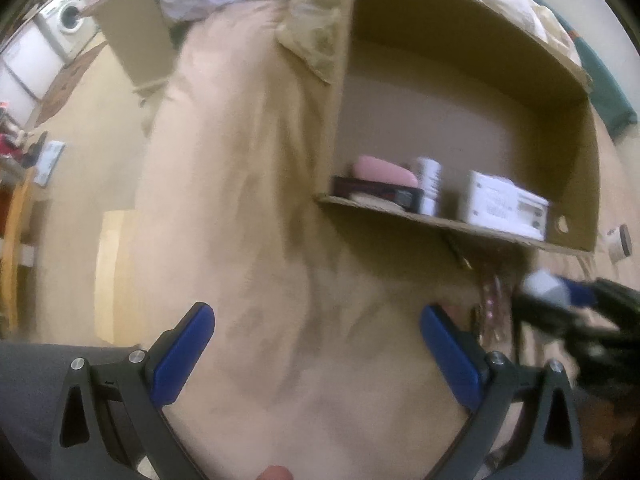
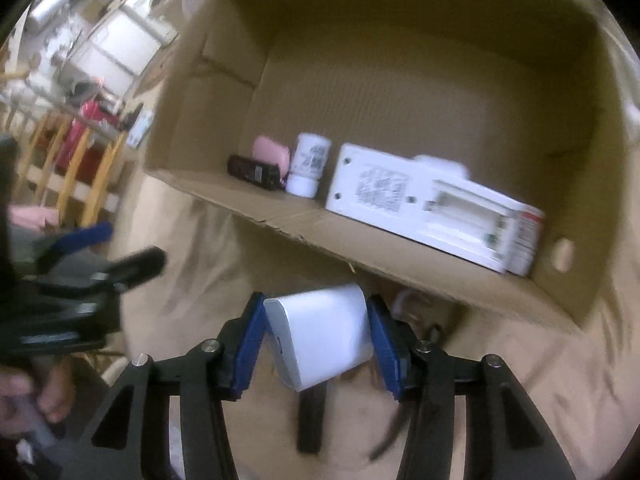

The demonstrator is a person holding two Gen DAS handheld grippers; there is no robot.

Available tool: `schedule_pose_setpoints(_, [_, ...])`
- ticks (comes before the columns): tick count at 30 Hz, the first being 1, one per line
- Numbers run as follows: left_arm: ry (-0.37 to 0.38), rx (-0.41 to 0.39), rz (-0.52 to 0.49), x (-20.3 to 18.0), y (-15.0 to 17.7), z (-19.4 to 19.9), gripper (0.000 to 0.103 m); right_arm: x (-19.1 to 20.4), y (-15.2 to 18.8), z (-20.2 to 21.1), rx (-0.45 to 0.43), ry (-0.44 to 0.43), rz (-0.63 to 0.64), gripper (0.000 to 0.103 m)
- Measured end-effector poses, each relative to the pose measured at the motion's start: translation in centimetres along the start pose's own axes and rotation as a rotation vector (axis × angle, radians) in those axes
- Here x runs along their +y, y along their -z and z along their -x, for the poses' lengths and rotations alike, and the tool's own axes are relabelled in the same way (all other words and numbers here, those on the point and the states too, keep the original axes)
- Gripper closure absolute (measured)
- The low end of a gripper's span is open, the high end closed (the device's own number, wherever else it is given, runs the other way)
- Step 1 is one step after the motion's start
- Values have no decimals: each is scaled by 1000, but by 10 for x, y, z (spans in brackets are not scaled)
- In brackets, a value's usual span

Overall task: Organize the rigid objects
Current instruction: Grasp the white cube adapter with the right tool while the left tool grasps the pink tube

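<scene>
The right gripper [image 2: 316, 344], black-framed with blue pads, is clamped on a white rounded plastic block [image 2: 320, 340], one pad pressed to each of its sides, and holds it just in front of the near wall of a large open brown cardboard box [image 2: 400, 92] that sits on a beige cloth [image 2: 192, 248]. Inside the box, lined up along that near wall, are a dark flat rectangular device [image 2: 253, 171], a pink rounded case [image 2: 272, 154] touching it from behind, a small white cylindrical bottle with a printed label [image 2: 309, 164] standing upright just beside them, and a long white rectangular device with printed text [image 2: 432, 206] lying flat further right. The left gripper [image 1: 316, 346] hovers above the cloth with its blue pads spread wide apart and nothing between them. In the left wrist view the same box [image 1: 472, 92] stands ahead to the right, and the right gripper with its white load appears, blurred, at the far right edge. A small round white container [image 1: 622, 242] lies on the cloth beyond the box's right end. A white washing machine [image 1: 66, 20] stands far back at the upper left.
</scene>
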State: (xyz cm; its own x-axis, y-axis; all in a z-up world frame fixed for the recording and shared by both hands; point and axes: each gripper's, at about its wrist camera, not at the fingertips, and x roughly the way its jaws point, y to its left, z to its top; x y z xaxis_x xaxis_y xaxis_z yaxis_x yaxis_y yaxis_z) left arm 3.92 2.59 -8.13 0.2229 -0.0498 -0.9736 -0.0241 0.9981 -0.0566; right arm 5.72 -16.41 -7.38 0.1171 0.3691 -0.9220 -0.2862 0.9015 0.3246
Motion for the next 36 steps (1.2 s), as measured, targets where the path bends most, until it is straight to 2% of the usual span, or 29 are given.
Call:
schedule_pose_setpoints(5, [42,61,-68,-22,7,-17,3,-28,22,35,-87,-22,-165,50])
schedule_pose_setpoints(7, [57,86,-88,-30,10,-23,11,-42,35,38,-120,-54,-265,50])
schedule_pose_setpoints(9, [61,104,-103,-37,11,-27,14,-52,40,38,-133,-57,-321,50])
schedule_pose_setpoints(12, [57,120,-114,-50,9,-34,15,-57,39,40,-145,-45,-324,50])
schedule_pose_setpoints(15, [66,156,-96,-64,5,-45,28,-58,40,39,-149,-39,-323,50])
schedule_pose_setpoints(18, [93,207,-48,-73,1,-58,36,-57,39,38,-157,-41,-322,50])
schedule_pose_setpoints(19, [96,220,-39,-75,1,-62,43,-57,38,39,-165,-40,-320,50])
schedule_pose_setpoints(21, [95,251,-36,-81,2,-71,51,-59,37,41,-173,-44,-326,50])
schedule_pose_setpoints(28, [22,257,-101,-101,7,-79,51,-68,37,46,-181,-62,-356,50])
schedule_pose_setpoints(33, [48,272,-80,-101,10,-83,51,-62,34,46,-185,-62,-337,50])
schedule_pose_setpoints(36, [46,263,-105,-100,13,-82,51,-61,34,43,-176,-56,-331,50])
